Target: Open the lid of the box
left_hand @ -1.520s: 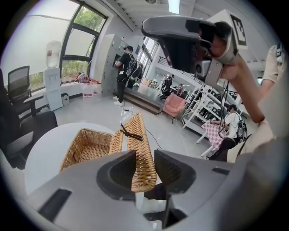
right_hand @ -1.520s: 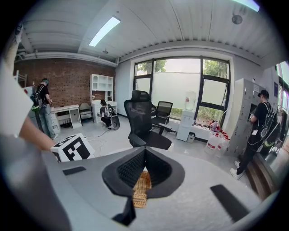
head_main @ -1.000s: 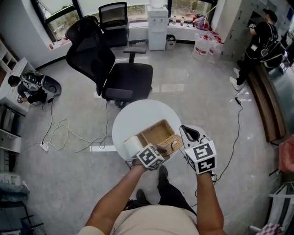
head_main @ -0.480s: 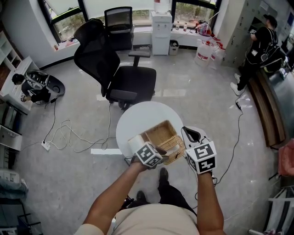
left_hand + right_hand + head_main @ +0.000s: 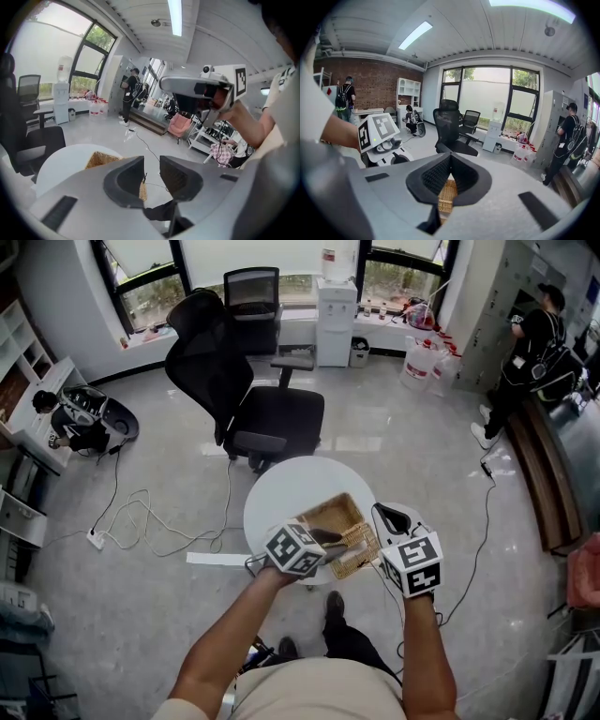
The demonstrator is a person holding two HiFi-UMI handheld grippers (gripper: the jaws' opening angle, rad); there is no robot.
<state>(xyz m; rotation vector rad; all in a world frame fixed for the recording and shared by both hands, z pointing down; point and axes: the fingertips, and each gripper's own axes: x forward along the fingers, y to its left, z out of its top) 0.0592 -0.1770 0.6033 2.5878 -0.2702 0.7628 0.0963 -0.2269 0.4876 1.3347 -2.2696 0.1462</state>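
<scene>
1. The left gripper [image 5: 151, 165] has its jaws partly apart. The thin woven edge of the lid [image 5: 142, 187] sits in the gap, close to the left jaw. I see no squeeze on it.
2. The wicker box [image 5: 325, 512] sits diagonally on the near right of the round table [image 5: 281, 491]. Its inside shows, and the lid lies on its near-right side, straight ahead of the left jaws.
3. The right gripper [image 5: 449, 158] has its tips together and holds nothing, just right of the box. Judged: the left is nearer.

Left hand-held gripper [image 5: 151, 162] jaws apart; right hand-held gripper [image 5: 450, 158] jaws together.
</scene>
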